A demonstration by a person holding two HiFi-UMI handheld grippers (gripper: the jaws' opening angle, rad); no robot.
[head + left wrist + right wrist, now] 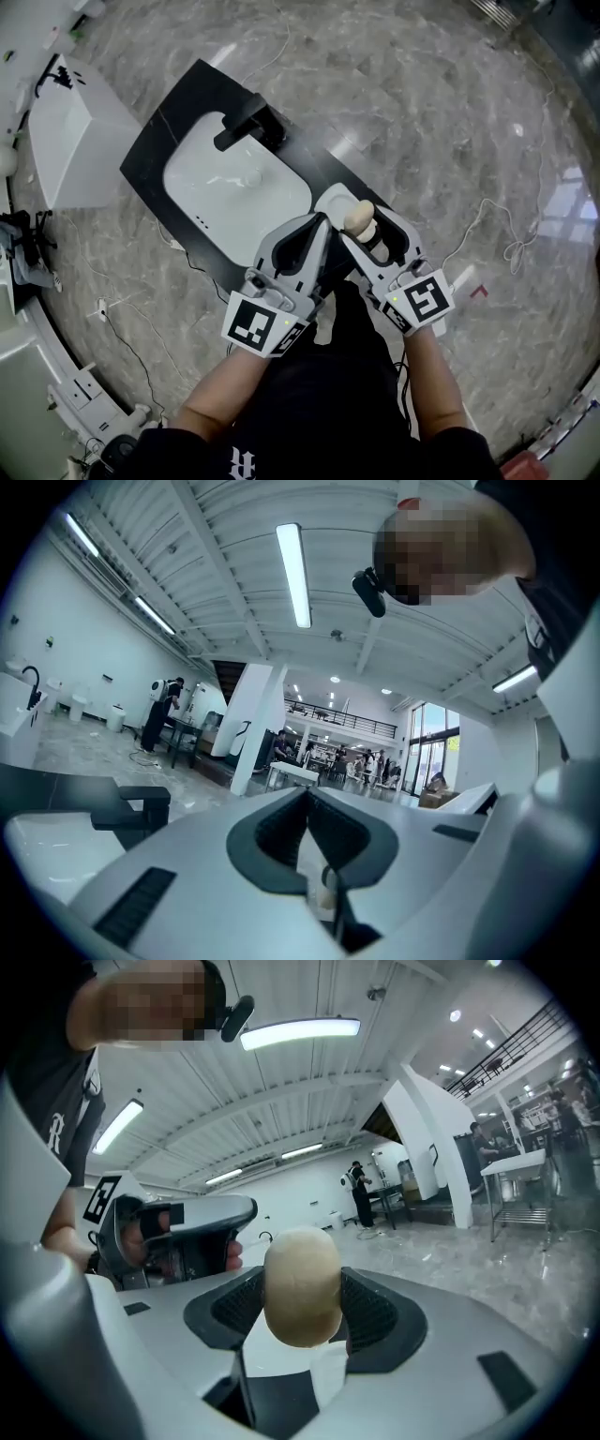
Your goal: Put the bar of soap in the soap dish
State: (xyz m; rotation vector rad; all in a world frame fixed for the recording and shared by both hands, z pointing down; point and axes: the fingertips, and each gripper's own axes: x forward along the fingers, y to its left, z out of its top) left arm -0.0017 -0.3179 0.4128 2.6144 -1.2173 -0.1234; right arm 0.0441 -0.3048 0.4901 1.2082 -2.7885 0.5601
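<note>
**A:** What sits left of the basin point(234, 187)?

**B:** A white wedge-shaped block point(80, 141), off the black counter point(155, 155) that the basin is sunk into; a black tap point(248, 127) stands on the basin's far rim; grey marbled floor point(422, 84) lies all round.

**A:** And the left gripper point(322, 223)?

**B:** At the basin's near right corner; its own view shows the two jaws brought together until the tips meet; nothing sits between them, so it has hold of nothing.

**A:** Where is the soap dish point(330, 199)?

**B:** Just right of the basin, on the same counter; white and rounded; the left gripper's tips point at its near edge, though whether they touch it I cannot tell.

**A:** The bar of soap point(359, 218)?

**B:** Also right of the basin, at the dish's right edge as the head view shows it; pale cream, oval, standing on end rather than lying flat.

**A:** What has it?

**B:** The right gripper point(302, 1309); its jaws are parted only by the bar's width; dark ribbed pads point(375, 1312) press on either side; the bar's rounded end pokes out past the tips.

**A:** Do the two grippers touch?

**B:** They sit close, side by side; the right gripper view shows the left one's body just left of the soap; contact I cannot judge.
</note>
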